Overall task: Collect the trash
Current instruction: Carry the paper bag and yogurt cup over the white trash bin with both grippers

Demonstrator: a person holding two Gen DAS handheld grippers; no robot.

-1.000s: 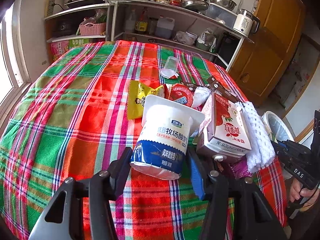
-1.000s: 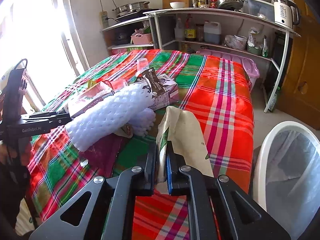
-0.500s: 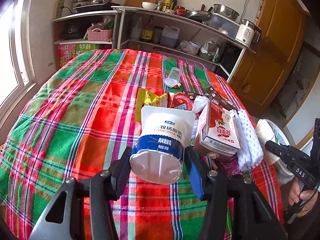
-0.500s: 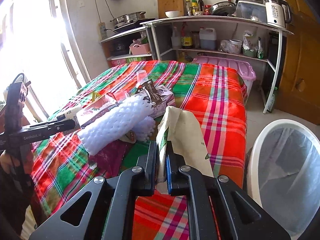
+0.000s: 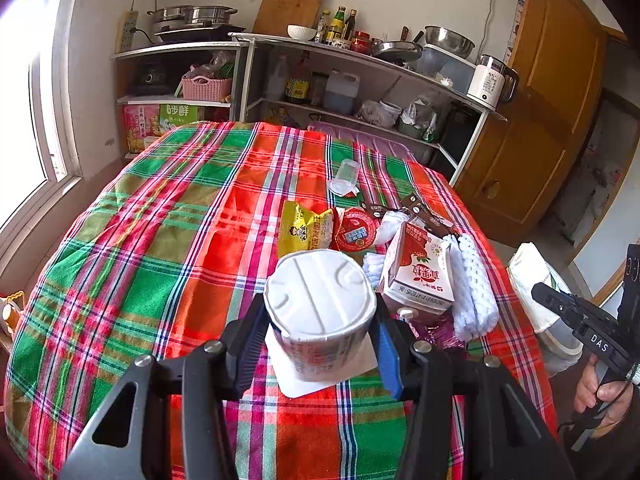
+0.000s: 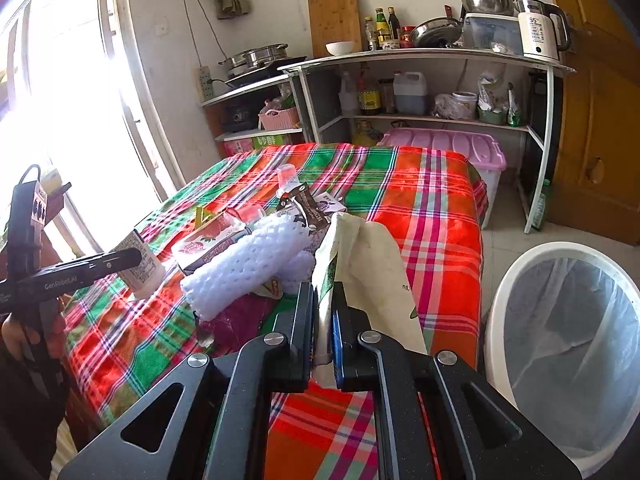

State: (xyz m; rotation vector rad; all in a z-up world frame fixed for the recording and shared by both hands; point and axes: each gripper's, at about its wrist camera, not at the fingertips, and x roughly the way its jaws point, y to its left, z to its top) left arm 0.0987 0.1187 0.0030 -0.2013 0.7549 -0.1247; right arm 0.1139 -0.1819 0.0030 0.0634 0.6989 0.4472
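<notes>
My left gripper (image 5: pixel 316 344) is shut on a white yogurt cup (image 5: pixel 320 312), held upside down above the plaid table (image 5: pixel 160 264), its bottom facing the camera. My right gripper (image 6: pixel 322 332) is shut on a flattened cream paper carton (image 6: pixel 368 272), lifted at the table's near corner, left of the white trash bin (image 6: pixel 568 332) with a clear liner. On the table lie a strawberry milk carton (image 5: pixel 420 276), white foam netting (image 5: pixel 476 280), a yellow snack packet (image 5: pixel 304 230), a red lid (image 5: pixel 356 232) and a clear cup (image 5: pixel 346 174).
Shelves (image 5: pixel 360 92) with pots, bottles and a kettle stand behind the table. A pink storage box (image 6: pixel 444 148) sits by the far table edge. A wooden cabinet (image 6: pixel 600 120) is at the right, a window (image 6: pixel 60 100) at the left.
The left gripper has lifted and tipped the yogurt cup so that its bottom faces the camera. The right gripper has carried the paper carton nearer the bin.
</notes>
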